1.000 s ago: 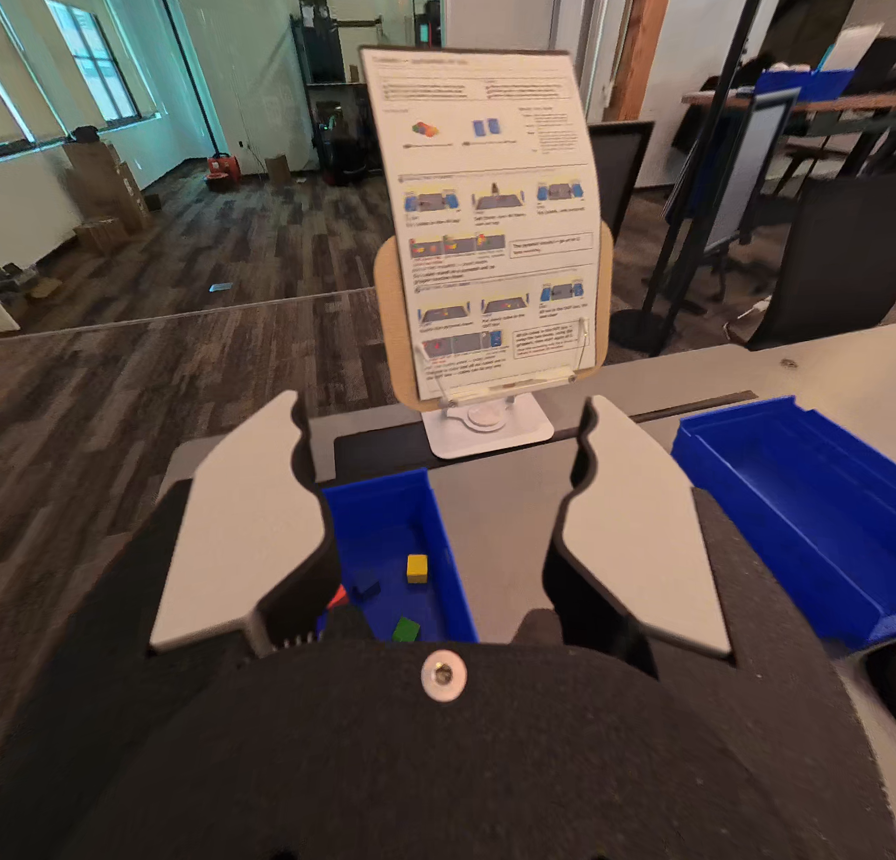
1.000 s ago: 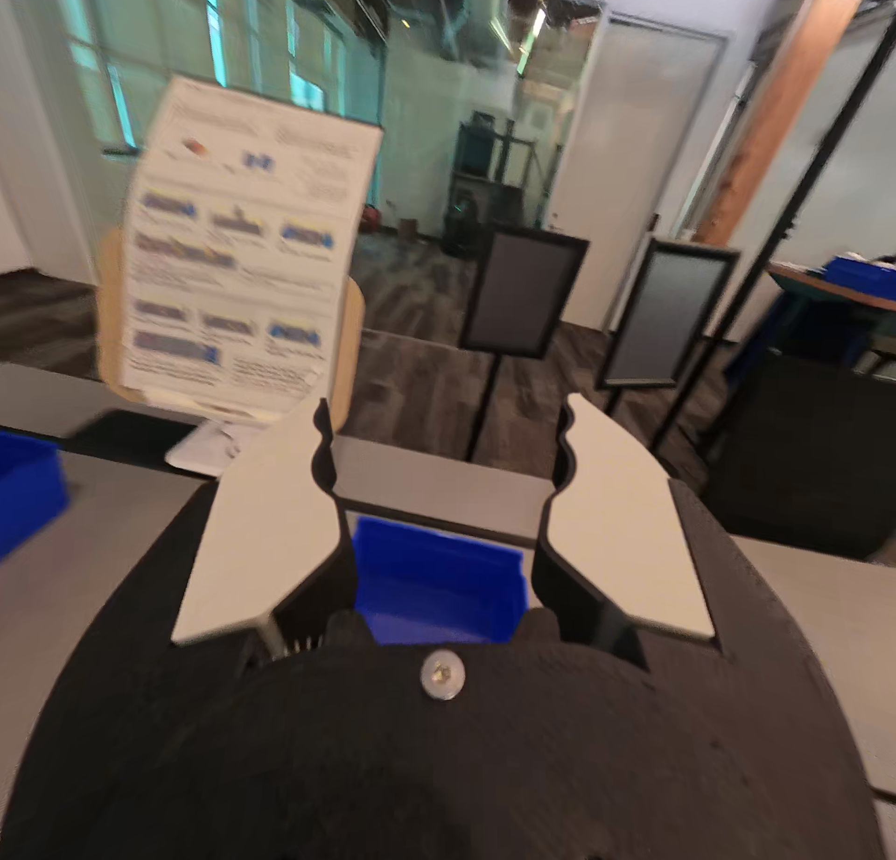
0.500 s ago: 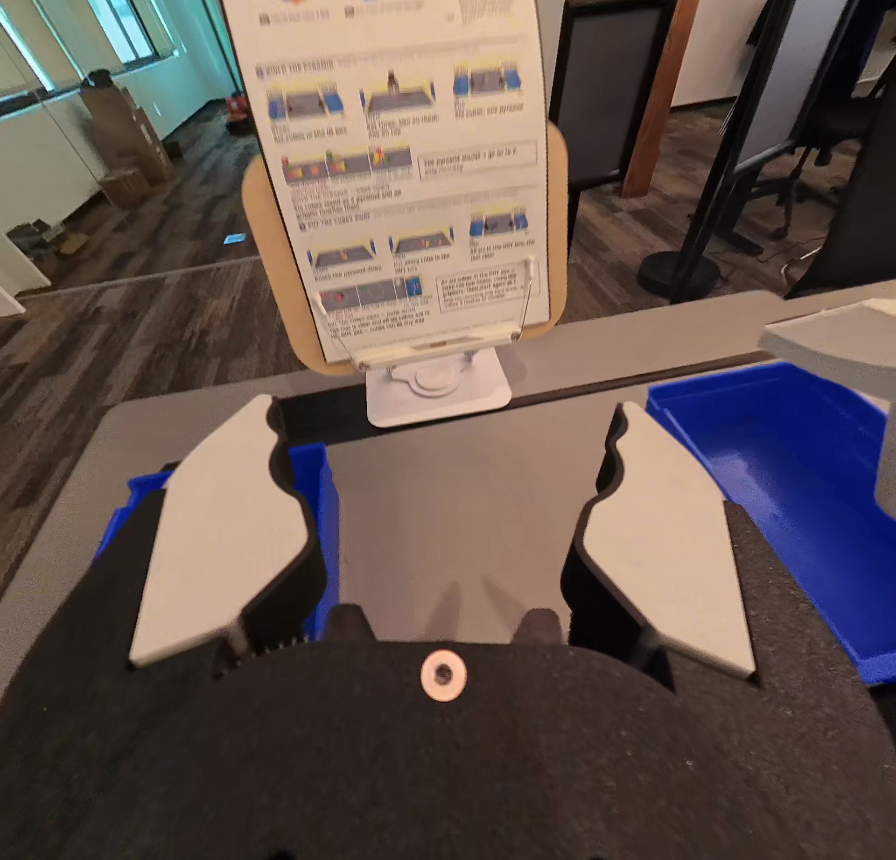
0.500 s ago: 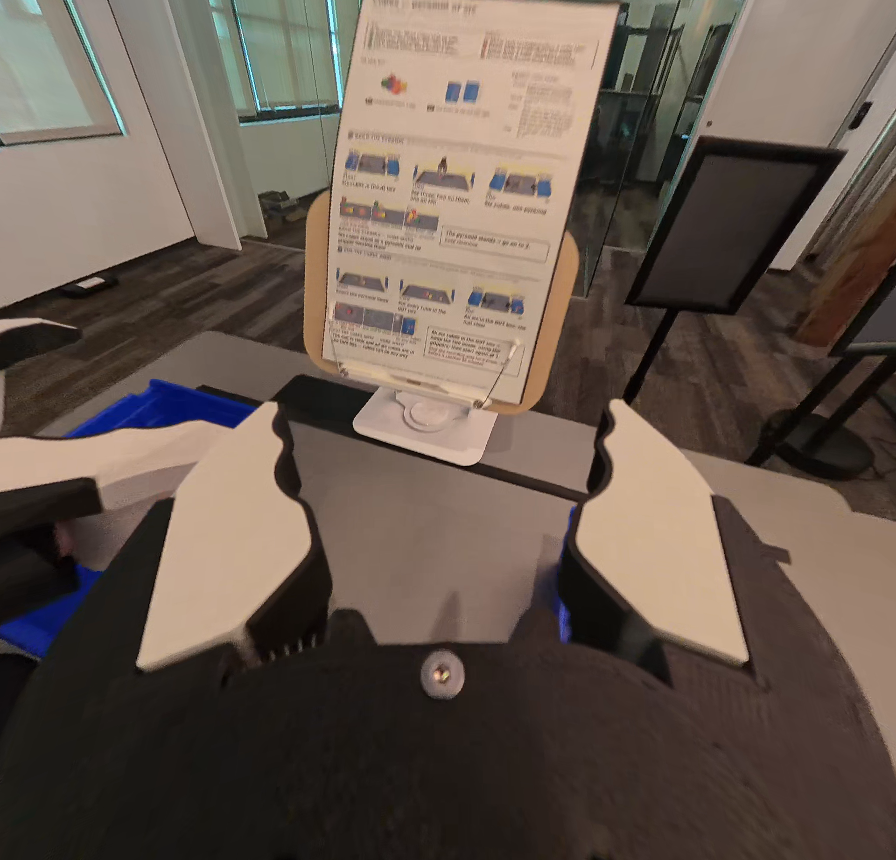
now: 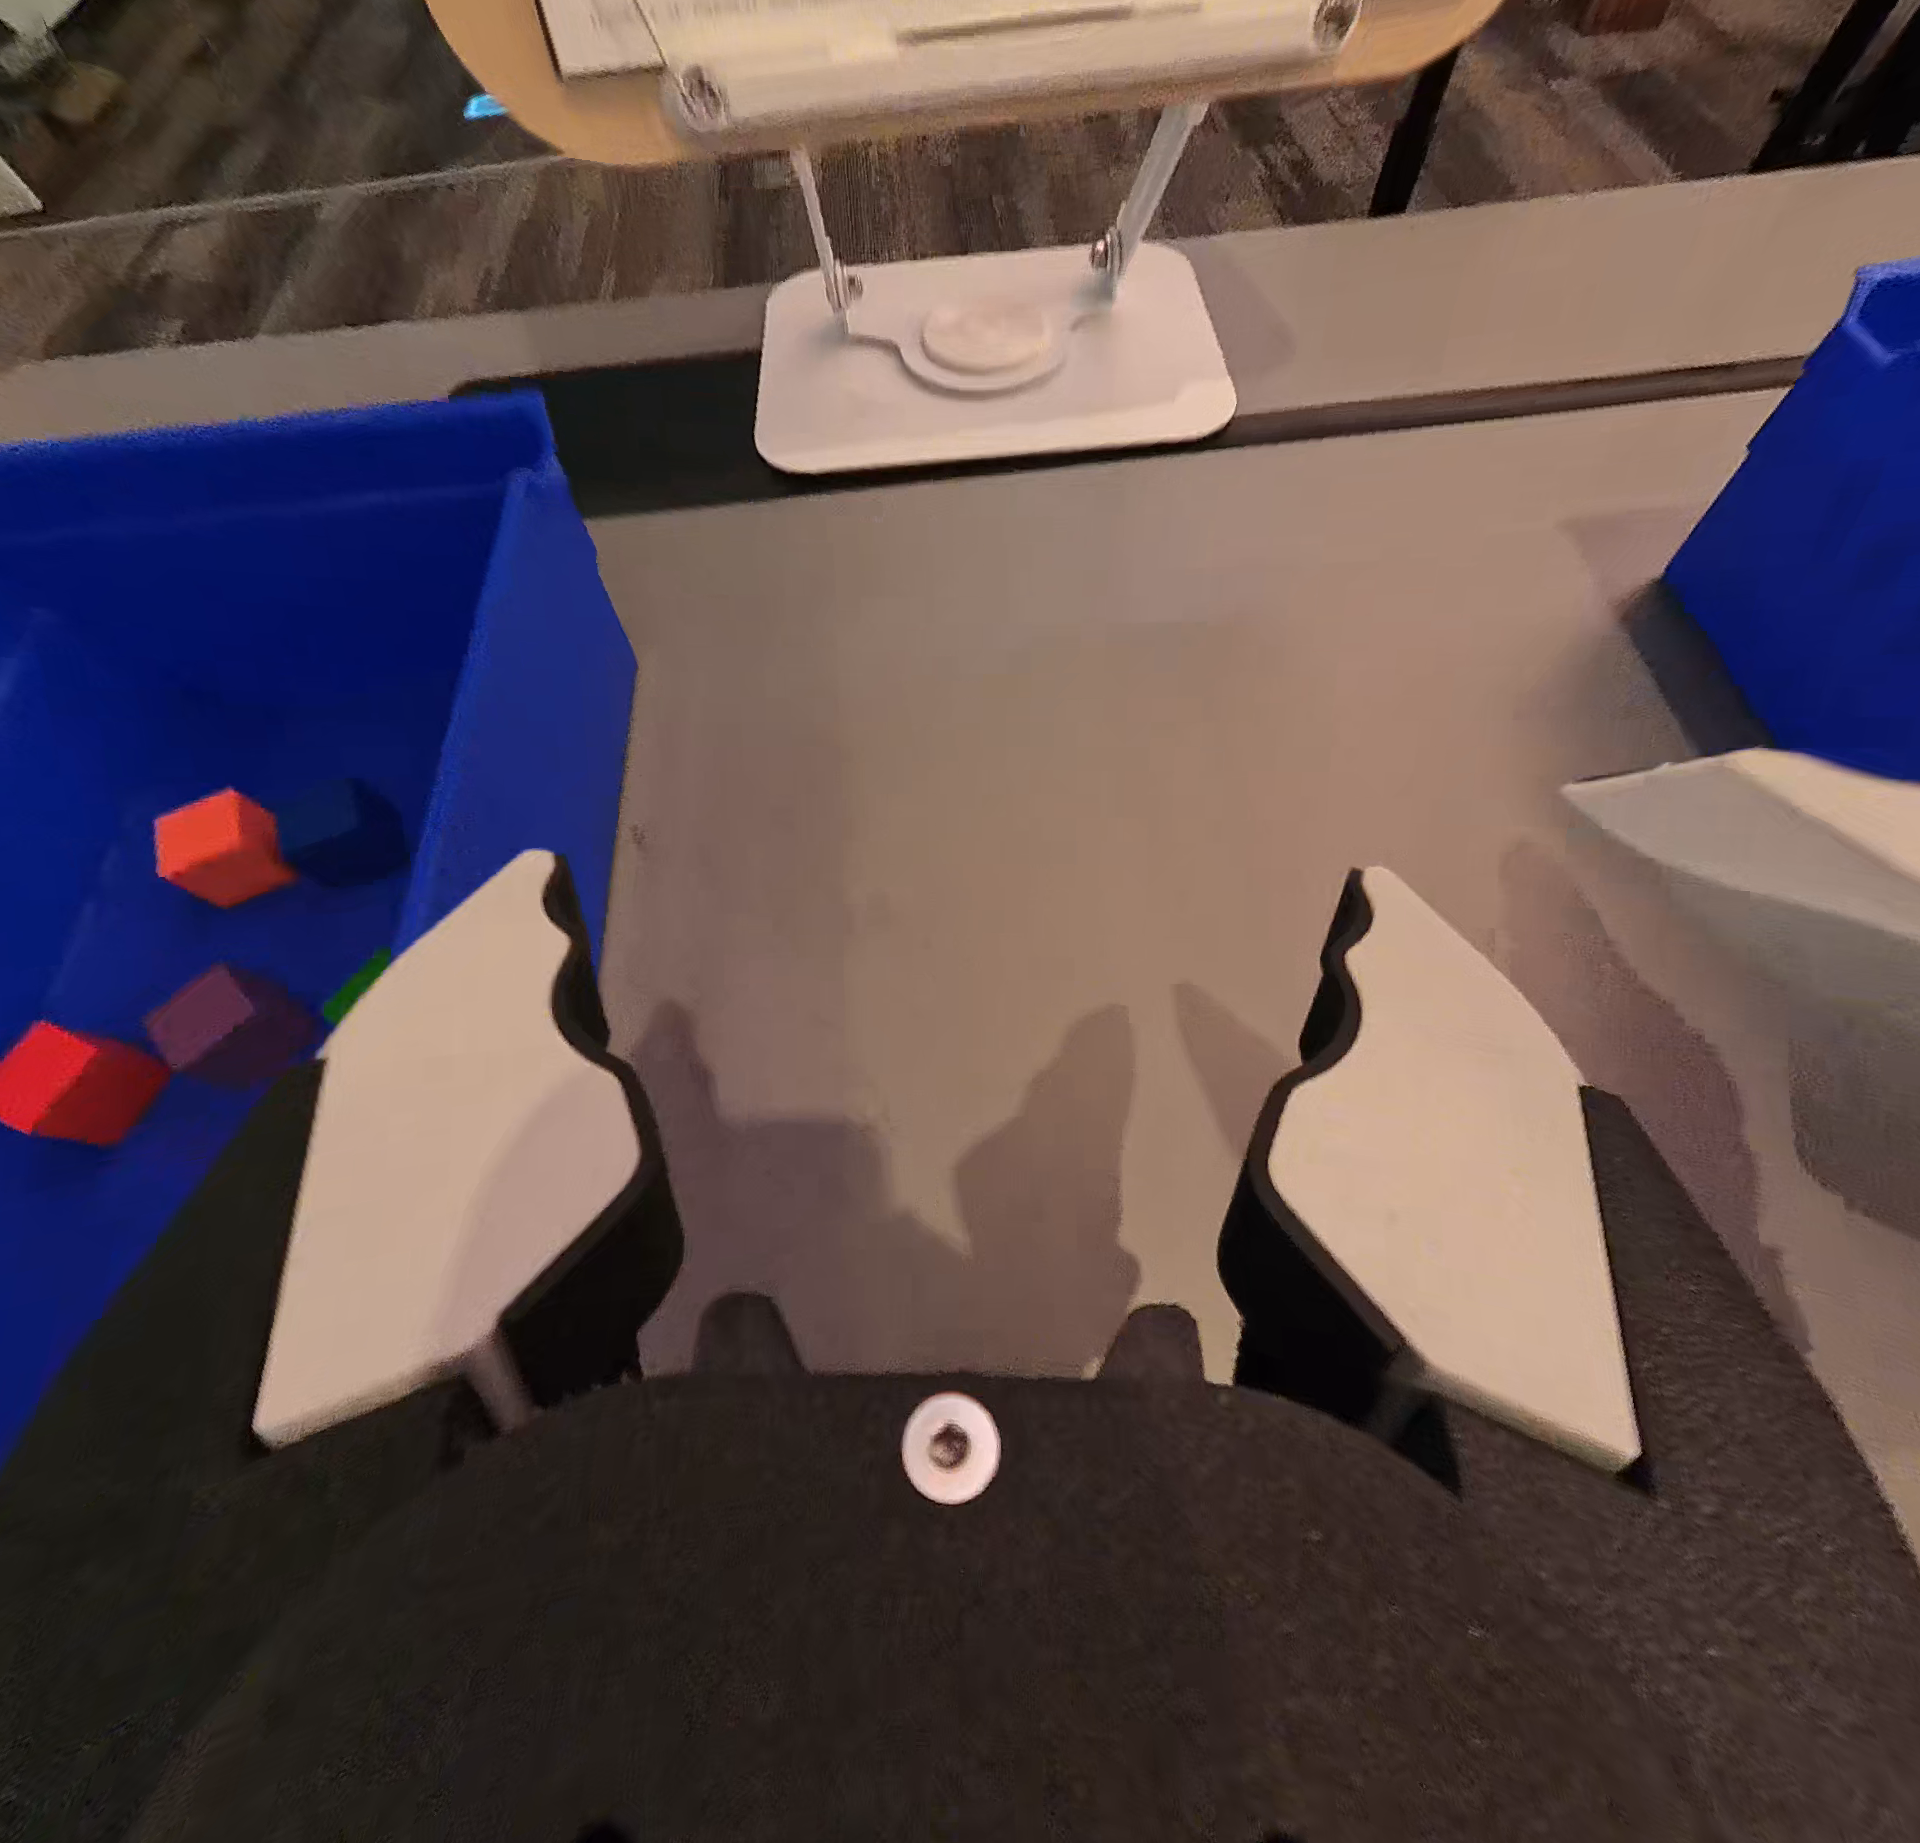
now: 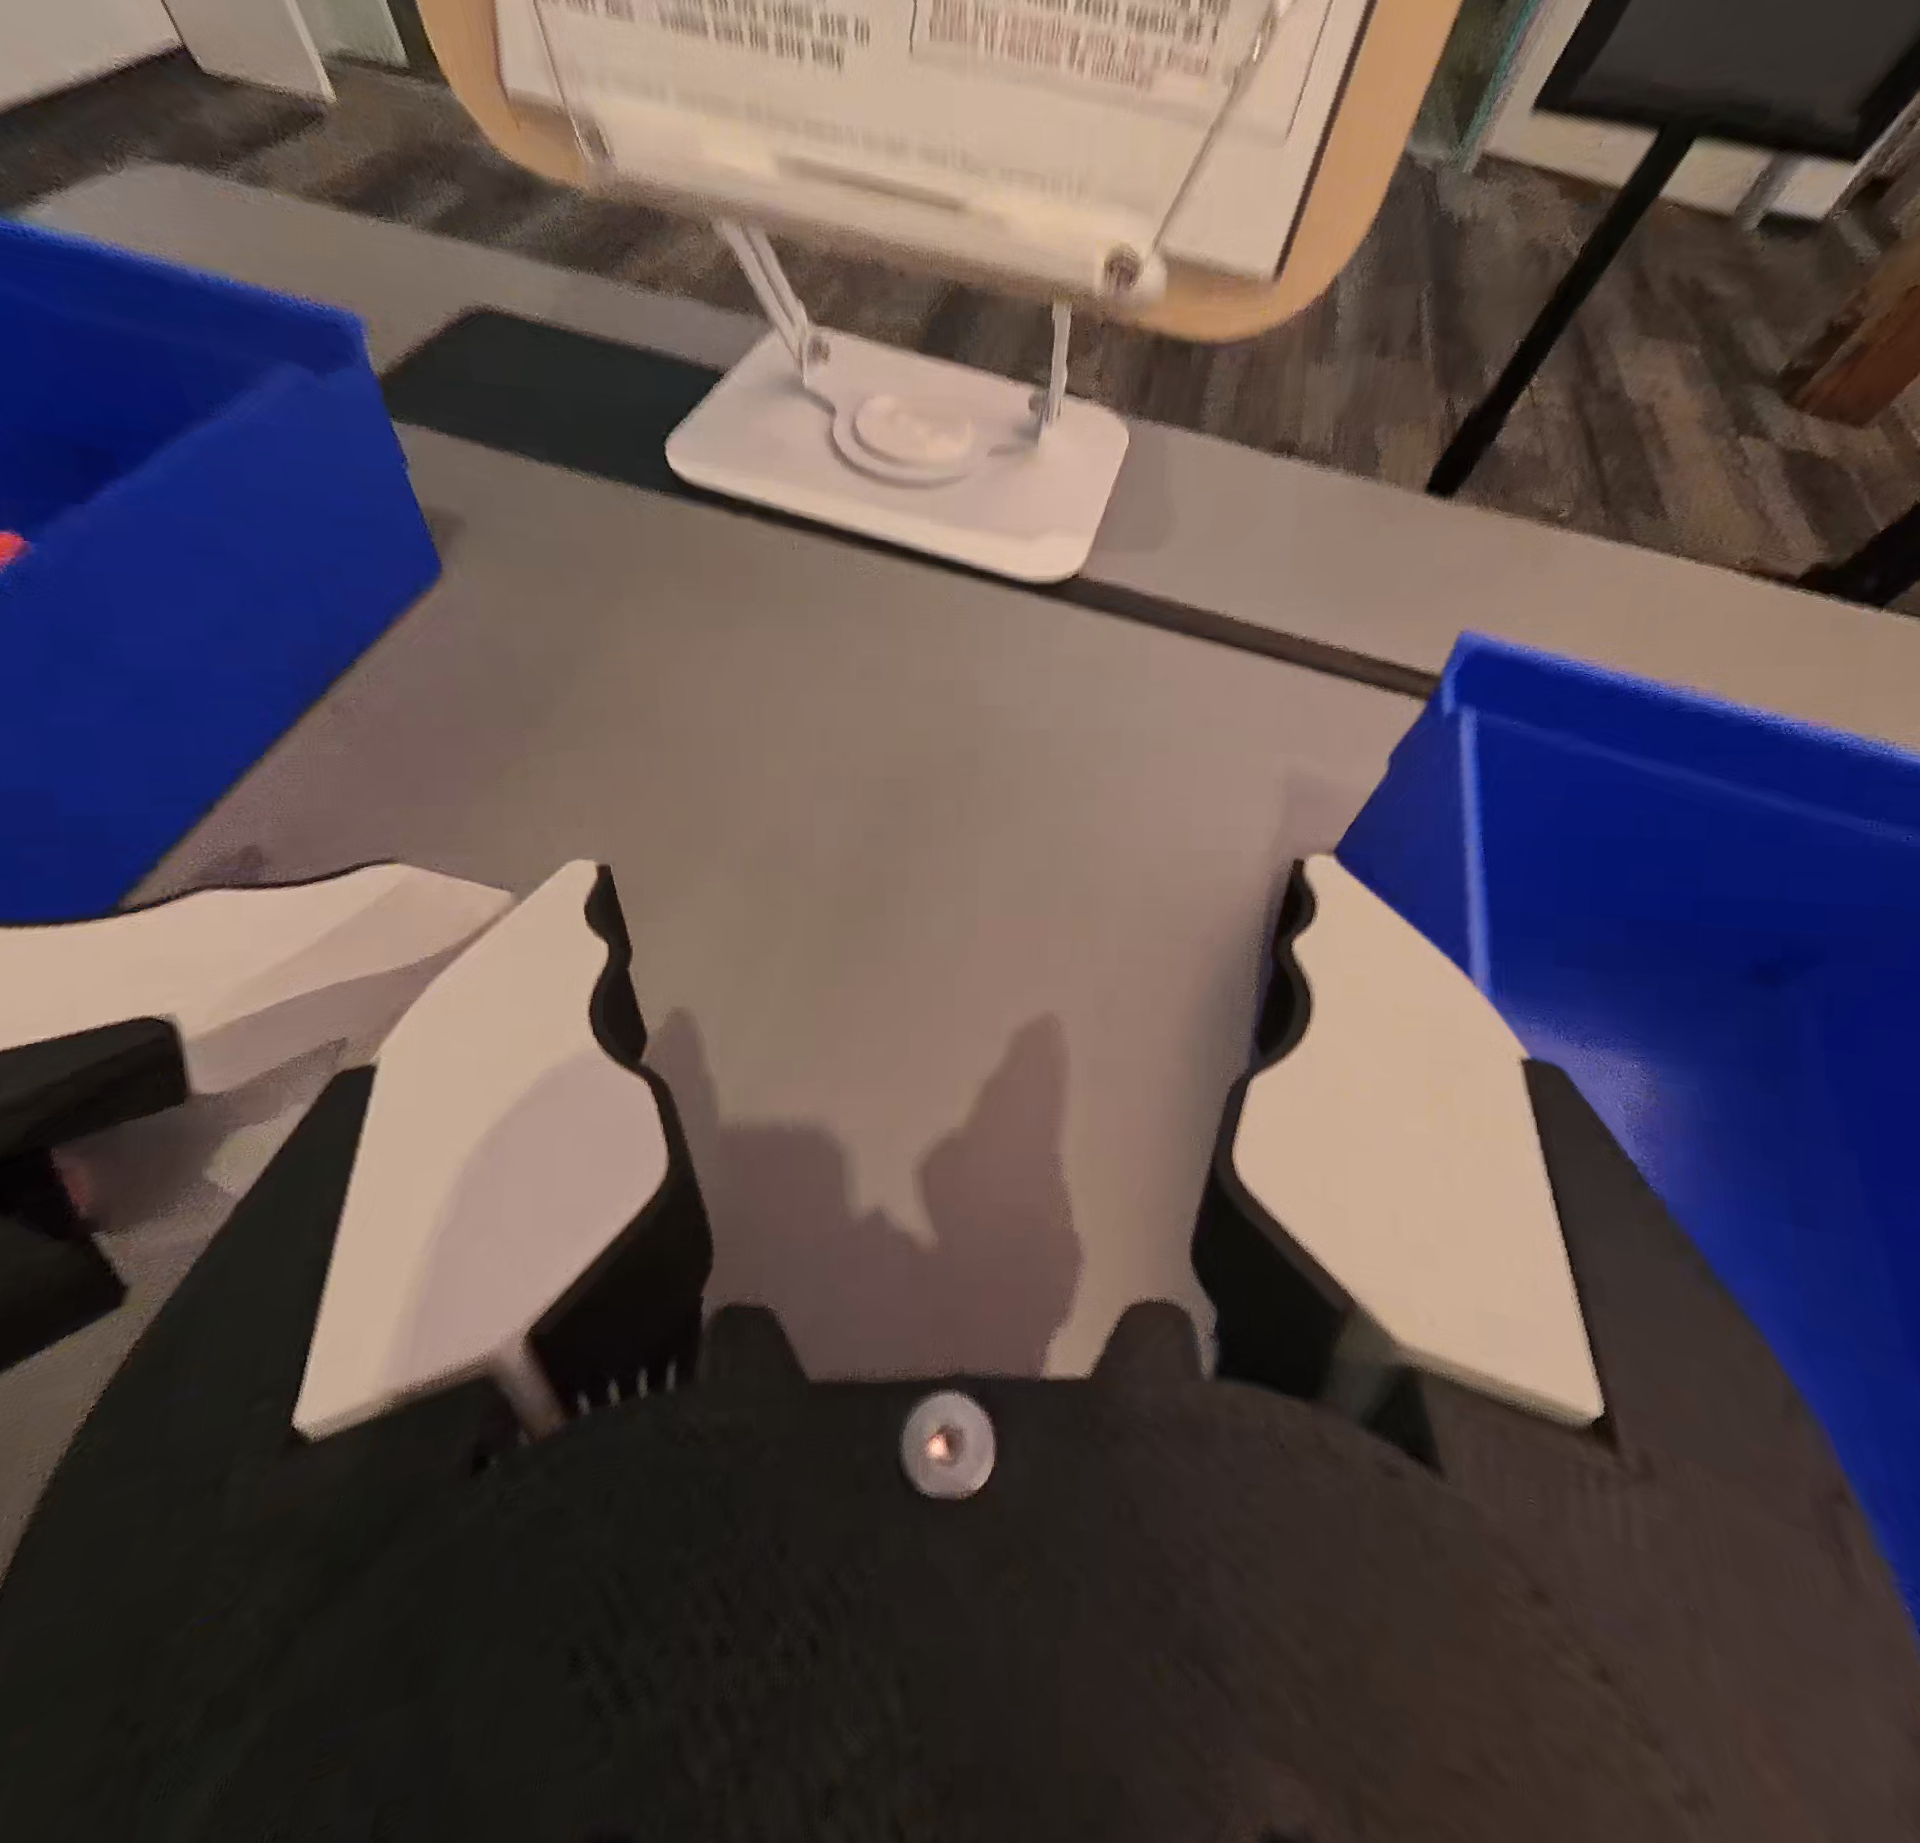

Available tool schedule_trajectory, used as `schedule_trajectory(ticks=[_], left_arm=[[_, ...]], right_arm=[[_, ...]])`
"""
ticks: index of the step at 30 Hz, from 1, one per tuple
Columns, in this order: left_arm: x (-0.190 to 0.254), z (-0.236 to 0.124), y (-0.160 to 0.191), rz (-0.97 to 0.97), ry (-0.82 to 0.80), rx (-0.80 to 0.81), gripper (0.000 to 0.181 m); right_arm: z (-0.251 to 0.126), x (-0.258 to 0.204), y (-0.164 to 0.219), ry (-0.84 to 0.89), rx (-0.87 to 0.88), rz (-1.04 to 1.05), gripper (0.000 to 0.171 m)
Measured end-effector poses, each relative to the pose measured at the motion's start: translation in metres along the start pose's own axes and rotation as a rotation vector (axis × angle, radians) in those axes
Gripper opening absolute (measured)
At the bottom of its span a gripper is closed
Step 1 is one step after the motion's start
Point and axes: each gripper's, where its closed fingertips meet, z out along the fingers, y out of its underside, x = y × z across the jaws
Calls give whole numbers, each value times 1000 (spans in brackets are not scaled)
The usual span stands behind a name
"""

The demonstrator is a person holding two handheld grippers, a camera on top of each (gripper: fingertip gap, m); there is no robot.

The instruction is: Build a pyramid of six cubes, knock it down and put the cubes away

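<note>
Both grippers, left gripper (image 5: 956,972) and right gripper (image 6: 945,962), wide open and empty over the grey mat (image 5: 1091,702) between two blue bins (image 5: 260,567).

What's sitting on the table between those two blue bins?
Only bare grey mat lies between the left bin and right bin; both grippers hover at its near end. Both wrist views show it.

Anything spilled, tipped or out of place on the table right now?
Nothing stands out. The small coloured cubes lie jumbled inside the left blue plastic bin, the grey mat is bare, and the white document stand sits upright. Both grippers, left and right, are open.
</note>
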Motion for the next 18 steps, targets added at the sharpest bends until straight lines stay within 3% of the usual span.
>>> schedule_trajectory(ticks=[8, 18], left_arm=[[-8, 21, 55, -25, -31, -91, 131], [-9, 38, 91, -84, -29, -173, 132]], right_arm=[[31, -4, 79, 15, -133, 100, 119], [41, -2, 114, 57, -190, 196, 121]])
